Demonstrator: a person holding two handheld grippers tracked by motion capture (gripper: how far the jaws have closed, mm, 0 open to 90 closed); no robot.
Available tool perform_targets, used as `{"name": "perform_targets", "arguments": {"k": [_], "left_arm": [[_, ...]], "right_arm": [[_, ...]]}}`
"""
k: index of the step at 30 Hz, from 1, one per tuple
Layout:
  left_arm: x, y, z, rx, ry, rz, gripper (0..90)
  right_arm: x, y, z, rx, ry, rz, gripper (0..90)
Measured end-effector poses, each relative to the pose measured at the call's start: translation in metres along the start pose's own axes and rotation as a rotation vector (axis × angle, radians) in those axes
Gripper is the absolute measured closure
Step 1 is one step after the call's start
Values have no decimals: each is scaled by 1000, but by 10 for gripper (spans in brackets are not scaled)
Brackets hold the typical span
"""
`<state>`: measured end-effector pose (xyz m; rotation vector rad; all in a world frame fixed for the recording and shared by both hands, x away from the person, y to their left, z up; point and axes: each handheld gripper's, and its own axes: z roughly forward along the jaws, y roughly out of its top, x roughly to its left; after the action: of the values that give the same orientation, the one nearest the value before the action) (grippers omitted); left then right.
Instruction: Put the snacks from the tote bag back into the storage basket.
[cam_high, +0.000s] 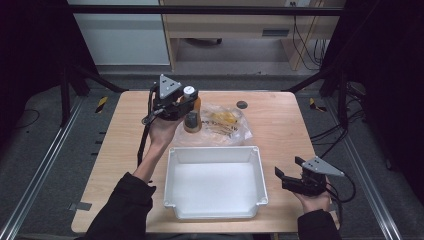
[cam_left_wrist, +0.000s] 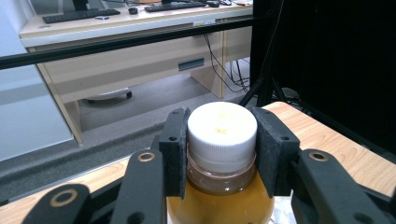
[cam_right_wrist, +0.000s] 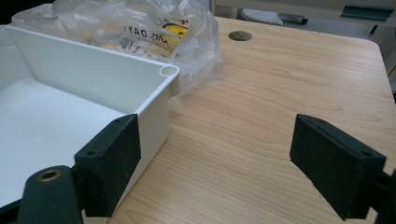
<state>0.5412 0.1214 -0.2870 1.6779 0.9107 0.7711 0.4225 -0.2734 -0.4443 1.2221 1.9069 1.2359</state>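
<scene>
Ribbed white cap (cam_left_wrist: 221, 129), amber bottle (cam_left_wrist: 219, 205), clamped left claw (cam_left_wrist: 221, 140)

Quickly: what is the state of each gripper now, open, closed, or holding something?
Left gripper: closed on the orange bottle, at its white cap.
Right gripper: open, holding nothing.

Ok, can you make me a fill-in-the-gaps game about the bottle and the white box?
1. The left gripper is shut on the ____ of the orange bottle.
2. The white bin has ____ inside it.
3. The right gripper's jaws are ____.
4. The clear plastic bag lies ____ the bin, farther from the person.

Missing words: cap; nothing; open; behind
</scene>
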Motion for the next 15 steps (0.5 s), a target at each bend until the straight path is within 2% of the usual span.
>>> {"name": "perform_targets", "arguments": {"k": [5,15], "left_arm": [[-1,1,-6,-11,3,-6,588],[-8,-1,-11,-12,-23,-8,589]], "right_arm": [[0,0,0,-1,2,6,165],[0,0,-1,-1,-1,2,165]]}}
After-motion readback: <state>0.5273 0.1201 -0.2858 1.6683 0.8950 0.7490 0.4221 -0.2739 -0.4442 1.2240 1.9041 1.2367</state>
